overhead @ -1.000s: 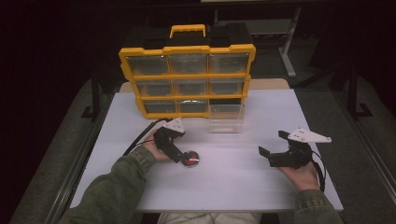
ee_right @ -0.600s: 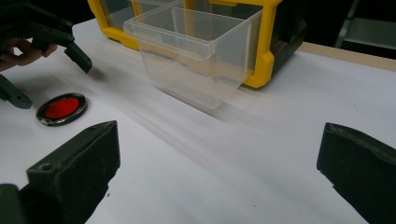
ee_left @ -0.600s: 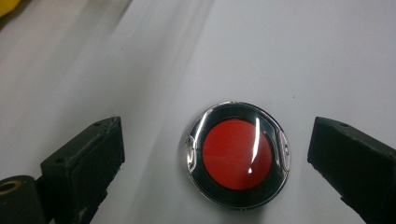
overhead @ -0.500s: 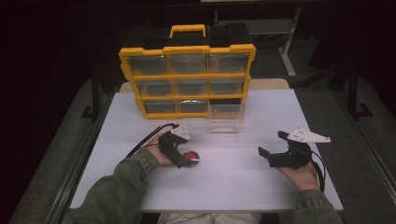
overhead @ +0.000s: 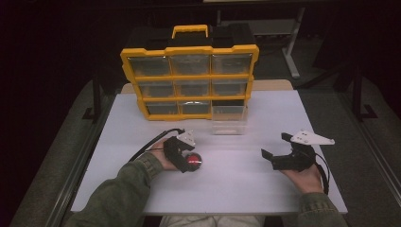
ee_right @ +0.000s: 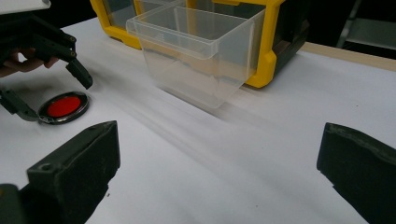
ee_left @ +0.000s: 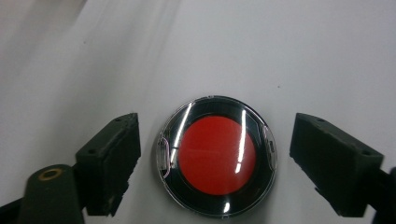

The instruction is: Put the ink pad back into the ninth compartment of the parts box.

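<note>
Red disc (ee_left: pixel 217 156) lies between spread left tongs (ee_left: pixel 215 163); right tongs (ee_right: pixel 219 177) spread, empty.

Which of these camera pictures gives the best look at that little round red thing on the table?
The left gripper view: the round red disc in its clear case sits close, sharp, between open jaws. The right gripper view shows it small and slanted, beside the left gripper. The high view shows a tiny red spot.
</note>
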Action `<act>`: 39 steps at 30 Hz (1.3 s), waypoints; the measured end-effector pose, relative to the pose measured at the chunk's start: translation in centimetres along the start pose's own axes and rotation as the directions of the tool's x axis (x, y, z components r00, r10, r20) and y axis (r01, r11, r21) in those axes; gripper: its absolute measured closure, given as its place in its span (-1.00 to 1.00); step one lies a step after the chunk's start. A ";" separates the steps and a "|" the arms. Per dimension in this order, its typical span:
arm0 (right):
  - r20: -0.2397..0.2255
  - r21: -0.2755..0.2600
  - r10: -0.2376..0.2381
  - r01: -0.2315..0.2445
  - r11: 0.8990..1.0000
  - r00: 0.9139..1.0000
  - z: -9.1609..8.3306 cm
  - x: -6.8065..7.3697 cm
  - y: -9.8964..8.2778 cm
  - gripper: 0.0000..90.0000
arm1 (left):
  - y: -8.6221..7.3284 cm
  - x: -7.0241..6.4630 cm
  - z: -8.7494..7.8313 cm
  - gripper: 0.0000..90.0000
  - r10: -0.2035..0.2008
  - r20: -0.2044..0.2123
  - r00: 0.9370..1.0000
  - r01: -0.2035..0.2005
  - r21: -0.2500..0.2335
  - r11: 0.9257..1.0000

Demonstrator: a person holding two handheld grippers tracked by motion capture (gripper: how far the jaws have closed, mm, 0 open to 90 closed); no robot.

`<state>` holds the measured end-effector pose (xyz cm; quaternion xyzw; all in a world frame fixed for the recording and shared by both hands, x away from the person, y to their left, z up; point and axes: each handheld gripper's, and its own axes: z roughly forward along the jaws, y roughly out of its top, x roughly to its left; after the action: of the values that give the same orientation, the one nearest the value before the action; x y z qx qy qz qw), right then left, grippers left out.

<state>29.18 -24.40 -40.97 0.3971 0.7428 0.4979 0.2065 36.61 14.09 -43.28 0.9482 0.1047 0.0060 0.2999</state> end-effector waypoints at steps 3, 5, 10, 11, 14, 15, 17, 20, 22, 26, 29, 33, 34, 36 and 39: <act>0.000 0.003 0.002 -0.002 1.000 1.000 0.0 0.0 0.0 -1.00 | -0.1 0.0 0.1 -0.51 0.008 0.002 1.000 -0.008 0.006 1.000; -0.003 0.002 0.003 -0.003 1.000 1.000 0.0 0.0 0.0 -1.00 | -0.1 -0.1 0.1 -0.37 0.014 -0.004 1.000 -0.014 0.013 1.000; -0.012 -0.002 0.012 -0.012 1.000 1.000 0.0 -0.1 0.0 -1.00 | -0.1 -0.2 0.2 -0.34 0.020 -0.007 1.000 -0.020 0.017 1.000; -0.012 -0.002 0.011 -0.011 1.000 1.000 0.0 -0.1 0.0 -1.00 | -0.1 -0.2 0.2 -0.34 0.021 -0.008 1.000 -0.021 0.019 1.000; -0.013 0.002 0.011 -0.011 1.000 1.000 0.0 0.0 -0.1 -1.00 | -0.1 -0.2 0.2 -0.34 0.024 -0.009 1.000 -0.024 0.015 1.000; -0.013 0.002 0.010 -0.010 1.000 1.000 0.0 -0.1 -0.1 -1.00 | -0.1 -0.2 0.2 -0.34 0.022 -0.010 1.000 -0.022 0.014 1.000; -0.013 0.004 0.010 -0.010 1.000 1.000 0.1 -0.1 -0.1 -1.00 | -0.2 -0.2 0.2 -0.34 0.018 -0.005 1.000 -0.018 0.010 1.000; -0.012 0.003 0.010 -0.009 1.000 1.000 0.0 -0.1 -0.1 -1.00 | -0.2 -0.1 0.1 -0.34 0.009 0.008 1.000 -0.009 0.008 1.000; -0.011 0.003 0.009 -0.009 1.000 1.000 0.0 0.0 -0.1 -1.00 | -0.3 0.0 0.0 -0.34 0.011 0.012 1.000 -0.011 0.014 1.000; -0.012 0.001 0.009 -0.009 1.000 1.000 0.0 0.0 -0.1 -1.00 | -0.2 0.1 -0.4 -0.34 0.006 0.016 1.000 -0.006 0.007 1.000; -0.013 0.001 0.008 -0.008 1.000 1.000 0.0 0.0 -0.1 -1.00 | -0.2 0.2 -0.8 -0.34 -0.008 0.015 1.000 0.008 -0.011 1.000; -0.013 0.001 0.008 -0.008 1.000 1.000 0.0 0.0 -0.1 -1.00 | -0.2 0.6 -1.5 -0.34 -0.022 0.013 1.000 0.023 -0.034 0.999; -0.013 0.002 0.008 -0.008 1.000 1.000 0.0 0.0 -0.1 -1.00 | -0.2 0.6 -1.6 -0.34 -0.025 0.011 1.000 0.025 -0.041 0.999; -0.013 0.006 0.006 -0.006 1.000 1.000 0.1 0.0 -0.1 -1.00 | -0.2 0.7 -2.0 -0.34 -0.029 0.007 1.000 0.030 -0.056 0.998; -0.014 0.009 0.005 -0.005 1.000 1.000 0.1 0.1 -0.1 -1.00 | -0.1 0.9 -2.5 -0.34 -0.039 0.008 0.999 0.039 -0.076 0.996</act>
<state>29.19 -24.29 -41.11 0.3964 0.7454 0.4981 0.1981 37.27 15.81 -41.34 0.9339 0.1220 0.0009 0.3360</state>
